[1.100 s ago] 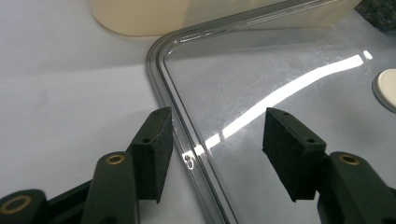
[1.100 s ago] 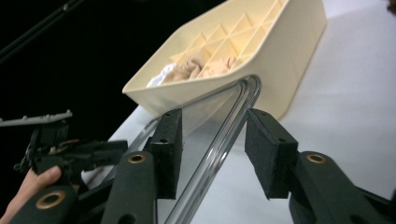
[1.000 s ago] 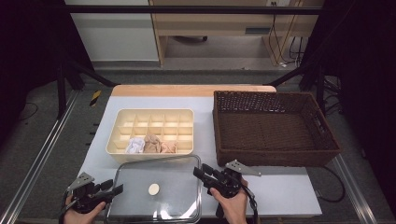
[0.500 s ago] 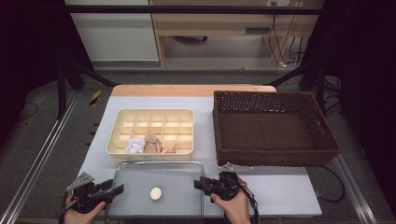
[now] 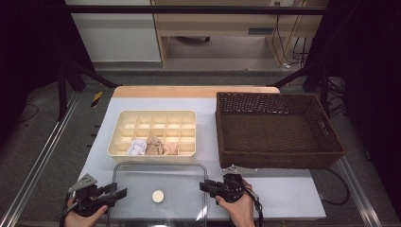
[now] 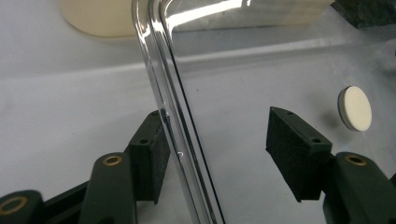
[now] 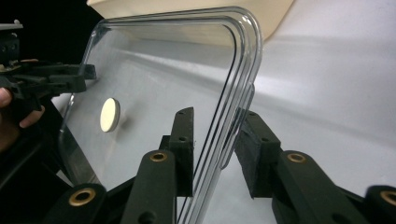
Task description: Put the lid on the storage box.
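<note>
The right gripper (image 5: 213, 187) has just been closing around the clear lid (image 5: 158, 175)'s right rim, pads not quite pressing; the left gripper (image 5: 115, 194) gapes around the left rim. The lid lies just before the divided tray (image 5: 156, 118), not yet lifted on. The right gripper view reveals that remaining gap.

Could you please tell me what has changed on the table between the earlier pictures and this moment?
The right gripper has shifted slightly toward the clear lid, and its jaws have just been closing around the lid's right rim; whether the pads press yet I cannot tell. The left gripper kept its place, jaws open astride the left rim. The lid, the cream organizer tray and the wicker basket stayed put.
</note>
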